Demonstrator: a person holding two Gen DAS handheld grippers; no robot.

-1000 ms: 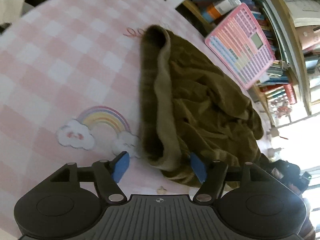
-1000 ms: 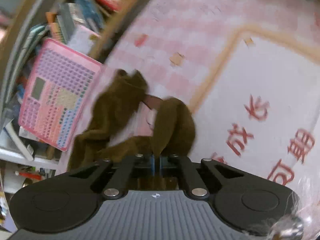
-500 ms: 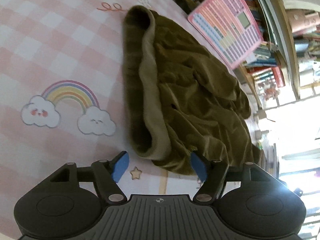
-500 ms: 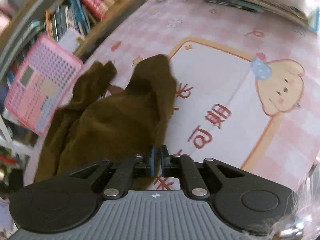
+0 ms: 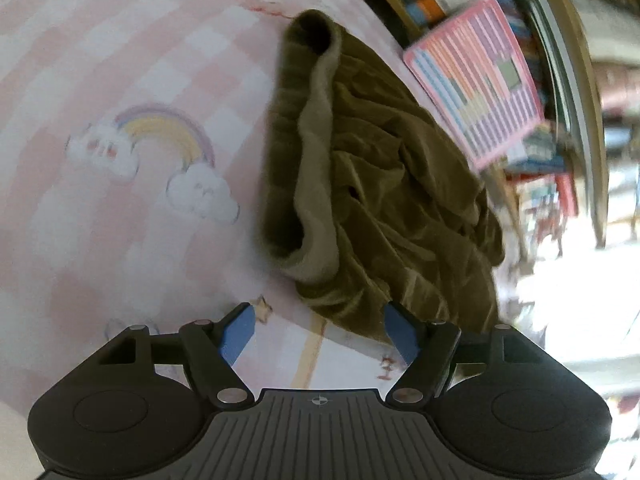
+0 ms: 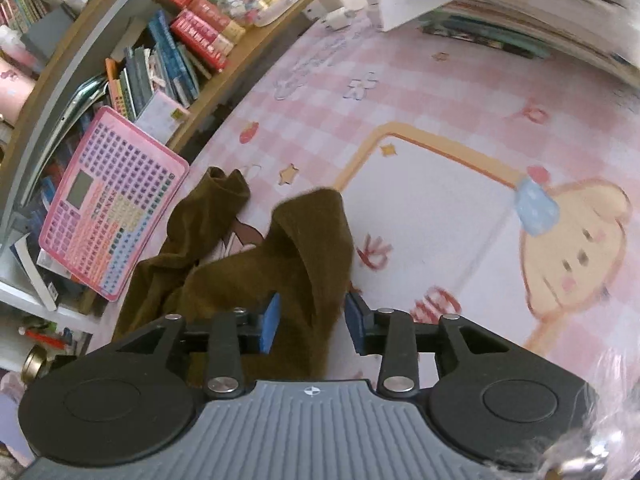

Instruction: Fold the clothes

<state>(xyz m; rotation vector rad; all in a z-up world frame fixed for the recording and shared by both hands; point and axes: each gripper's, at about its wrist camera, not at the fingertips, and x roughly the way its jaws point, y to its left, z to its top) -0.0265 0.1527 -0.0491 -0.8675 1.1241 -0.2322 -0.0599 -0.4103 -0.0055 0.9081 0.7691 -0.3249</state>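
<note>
Garment point(image 5: 384, 184), olive-brown velvet, crumpled on the pink checked mat point(image 5: 120, 60).
Left tool point(image 5: 318, 332) gapes empty; right tool point(image 6: 312, 322) has just been opening, fabric loose between its jaws.

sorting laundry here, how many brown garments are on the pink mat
1: the brown garment lies crumpled on the pink mat, near the pink keyboard toy. Nothing else like it shows; more could lie out of view.
</note>
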